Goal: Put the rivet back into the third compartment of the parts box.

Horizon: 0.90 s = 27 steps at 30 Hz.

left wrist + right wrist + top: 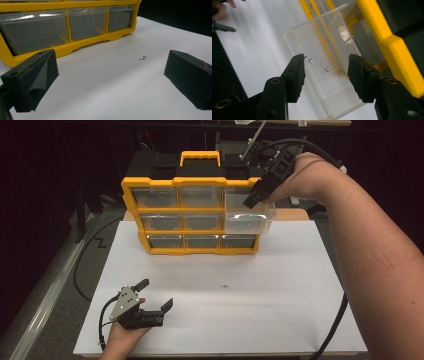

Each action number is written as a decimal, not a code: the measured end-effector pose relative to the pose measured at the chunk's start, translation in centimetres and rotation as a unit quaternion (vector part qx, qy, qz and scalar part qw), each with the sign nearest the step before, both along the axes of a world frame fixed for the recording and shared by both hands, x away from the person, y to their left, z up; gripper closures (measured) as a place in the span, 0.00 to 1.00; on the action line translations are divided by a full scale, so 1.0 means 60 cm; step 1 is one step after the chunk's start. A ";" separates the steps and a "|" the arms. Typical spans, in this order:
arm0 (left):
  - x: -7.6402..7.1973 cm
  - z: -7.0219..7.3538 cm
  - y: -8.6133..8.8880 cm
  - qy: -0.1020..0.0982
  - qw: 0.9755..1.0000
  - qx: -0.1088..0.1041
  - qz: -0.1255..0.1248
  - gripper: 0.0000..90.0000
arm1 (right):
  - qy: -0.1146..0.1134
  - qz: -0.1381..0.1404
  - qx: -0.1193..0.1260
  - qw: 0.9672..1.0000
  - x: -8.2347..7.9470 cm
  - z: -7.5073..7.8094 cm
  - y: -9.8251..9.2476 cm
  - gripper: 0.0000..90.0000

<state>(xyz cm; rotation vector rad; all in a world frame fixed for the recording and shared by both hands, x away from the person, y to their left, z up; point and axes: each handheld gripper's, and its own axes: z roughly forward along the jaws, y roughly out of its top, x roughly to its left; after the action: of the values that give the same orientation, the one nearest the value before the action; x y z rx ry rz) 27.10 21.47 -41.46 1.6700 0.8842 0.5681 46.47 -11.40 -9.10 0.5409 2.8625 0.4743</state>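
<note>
A yellow parts organizer (191, 215) with clear drawers stands at the upper centre of the white desk (280, 285). Its upper-right drawer (250, 217) is pulled out, with two small screws (312, 61) inside. The right gripper (256, 197) hovers over it, fingers apart and empty. One screw (226, 285) lies mid-desk, apparently still to collect. The left gripper (155, 295), lower left, rests wide open, holding nothing.

Pulled-out clear drawer (248, 215) (two screws (312, 61) inside)
</note>
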 end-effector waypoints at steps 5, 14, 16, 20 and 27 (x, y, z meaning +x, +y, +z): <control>0.000 -0.001 -0.003 0.001 1.000 0.001 -0.003 0.00 | 0.007 0.012 -0.007 1.000 -0.036 -0.005 -0.017 0.53; 0.001 -0.001 -0.004 0.001 1.000 -0.001 -0.001 0.00 | 0.022 0.027 -0.012 0.999 -0.097 -0.054 -0.054 0.51; 0.001 -0.001 -0.005 0.001 1.000 0.000 -0.001 0.00 | 0.025 0.037 -0.009 0.999 -0.110 -0.069 -0.059 0.50; 0.001 -0.001 -0.006 0.002 1.000 0.000 0.001 0.00 | 0.031 0.045 -0.020 0.998 -0.130 -0.108 -0.064 0.46; 0.000 -0.001 -0.007 0.002 1.000 0.002 0.000 0.00 | 0.042 0.043 -0.025 0.998 -0.143 -0.175 -0.068 0.39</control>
<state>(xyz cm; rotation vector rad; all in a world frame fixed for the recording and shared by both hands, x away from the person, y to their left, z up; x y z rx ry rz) 27.09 21.05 -41.54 1.6759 0.8859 0.5661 37.90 -15.46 -19.62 0.4395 2.9796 0.4018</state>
